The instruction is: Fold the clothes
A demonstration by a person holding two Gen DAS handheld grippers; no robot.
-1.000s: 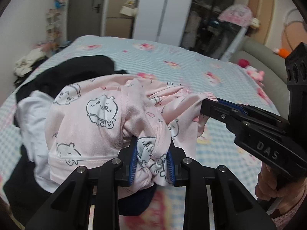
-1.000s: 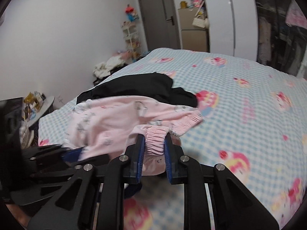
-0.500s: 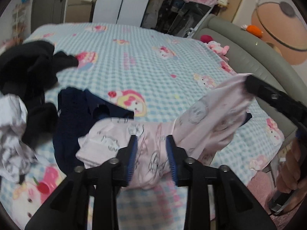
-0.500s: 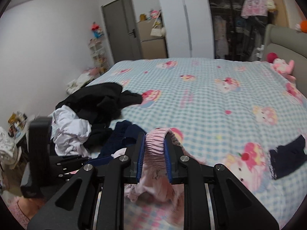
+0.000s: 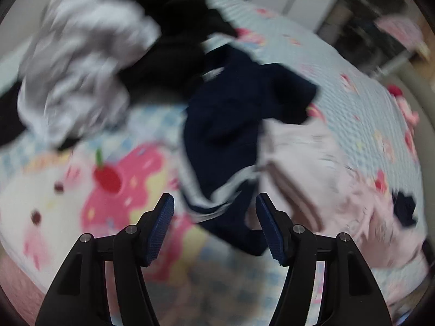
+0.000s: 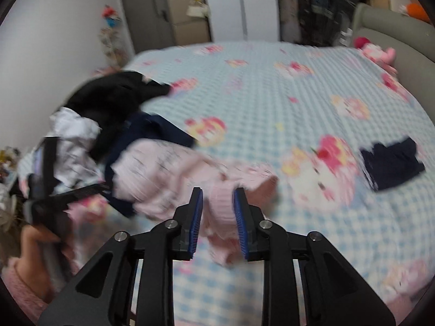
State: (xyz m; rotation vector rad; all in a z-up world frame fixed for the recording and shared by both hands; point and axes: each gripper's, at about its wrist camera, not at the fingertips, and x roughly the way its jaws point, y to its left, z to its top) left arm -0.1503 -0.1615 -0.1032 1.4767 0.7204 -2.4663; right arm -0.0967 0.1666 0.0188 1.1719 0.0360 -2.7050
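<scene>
The pink printed garment (image 6: 168, 174) lies spread on the checked bed sheet (image 6: 272, 103). My right gripper (image 6: 218, 214) is shut on its ribbed waistband, low over the bed. In the left wrist view, which is blurred by motion, the same pink garment (image 5: 312, 168) lies to the right. My left gripper (image 5: 214, 212) is open with nothing between its fingers, and it hangs over a navy garment with white stripes (image 5: 233, 125). The right wrist view also shows the left gripper (image 6: 62, 198) at the far left, held by a hand (image 6: 35, 244).
A pile of clothes sits on the left: a white garment (image 5: 76, 62), a black one (image 5: 168, 62) and the navy one (image 6: 152, 133). A small folded navy piece (image 6: 391, 163) lies on the right. A grey headboard (image 6: 394, 32) and plush toys border the far right.
My left gripper has let go of the pink garment, opened, and swung toward the clothes pile. The pink garment has dropped onto the bed, with the right gripper still gripping its waistband.
</scene>
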